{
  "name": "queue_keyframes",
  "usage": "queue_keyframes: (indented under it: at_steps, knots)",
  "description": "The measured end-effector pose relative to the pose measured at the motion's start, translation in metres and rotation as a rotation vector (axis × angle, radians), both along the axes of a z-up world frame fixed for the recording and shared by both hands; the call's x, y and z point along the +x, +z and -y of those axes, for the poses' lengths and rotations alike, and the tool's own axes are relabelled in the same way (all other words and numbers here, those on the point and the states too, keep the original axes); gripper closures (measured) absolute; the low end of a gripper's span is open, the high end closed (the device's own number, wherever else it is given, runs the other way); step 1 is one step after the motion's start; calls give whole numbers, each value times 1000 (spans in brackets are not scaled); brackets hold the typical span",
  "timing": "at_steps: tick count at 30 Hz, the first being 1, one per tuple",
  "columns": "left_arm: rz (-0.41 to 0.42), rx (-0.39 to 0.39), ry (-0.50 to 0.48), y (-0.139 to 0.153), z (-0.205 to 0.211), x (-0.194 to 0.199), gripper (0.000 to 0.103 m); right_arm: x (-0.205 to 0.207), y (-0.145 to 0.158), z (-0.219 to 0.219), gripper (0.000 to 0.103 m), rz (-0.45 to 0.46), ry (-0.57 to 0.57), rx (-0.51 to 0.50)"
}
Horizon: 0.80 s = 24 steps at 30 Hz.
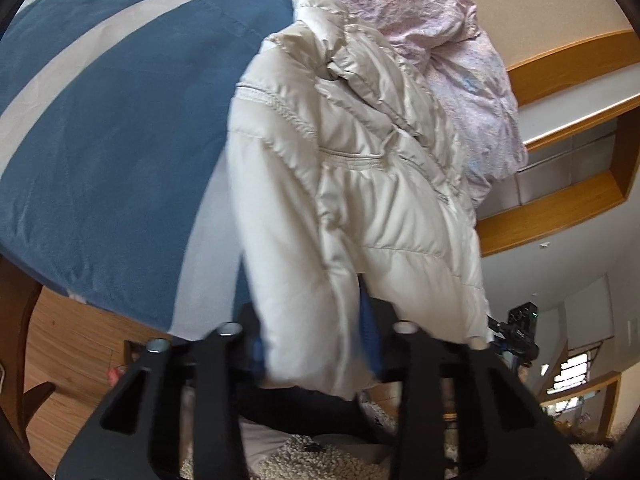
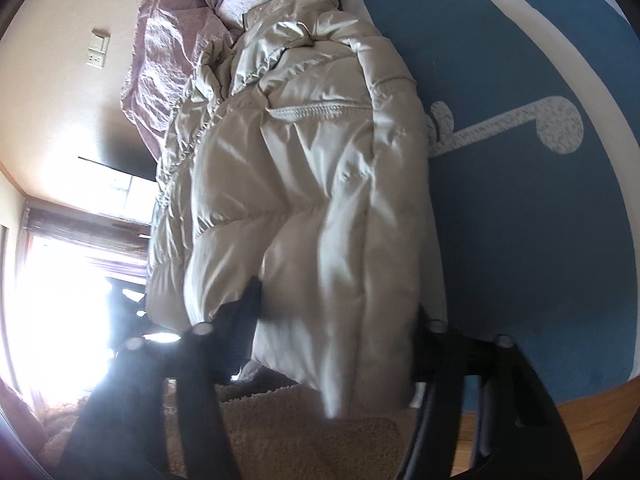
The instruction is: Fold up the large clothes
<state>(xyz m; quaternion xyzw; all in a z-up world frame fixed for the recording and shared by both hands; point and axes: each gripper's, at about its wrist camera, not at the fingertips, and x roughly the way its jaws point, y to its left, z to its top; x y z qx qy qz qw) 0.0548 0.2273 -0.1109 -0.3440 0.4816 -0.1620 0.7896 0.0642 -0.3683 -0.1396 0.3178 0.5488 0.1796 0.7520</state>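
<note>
both claws grip the cream puffer jacket on the bed.

One cream puffer jacket lies down the middle of both views. One bed with a blue cover carries it; the cover shows two pale stripes in the left wrist view and one white music-note figure at the right of the right wrist view. One crumpled pink quilt sits at the top. Two grippers appear, one per view: the left gripper and the right gripper, each with two black fingers. One wall switch plate shows at upper left, and one shaggy beige rug at the bottom.
</note>
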Motion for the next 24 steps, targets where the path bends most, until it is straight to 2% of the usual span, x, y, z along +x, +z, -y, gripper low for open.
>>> queue_keyframes:
  at_steps: [2, 5, 12, 17, 24]
  knots:
    - [6, -5, 11, 1, -2, 0, 83, -2, 4, -3, 75, 21, -11, -11]
    - [28, -3, 39, 8, -9, -1, 90, -4, 18, -5, 83, 79, -32, -17]
    - [112, -48, 105, 32, -28, 0, 92, -13, 59, -10, 86, 251, -94, -44]
    - [203, -36, 127, 55, -28, -2, 93, -21, 87, -16, 87, 382, -124, -54]
    - [264, -69, 164, 70, -39, -13, 93, -37, 104, -16, 87, 490, -116, -25]
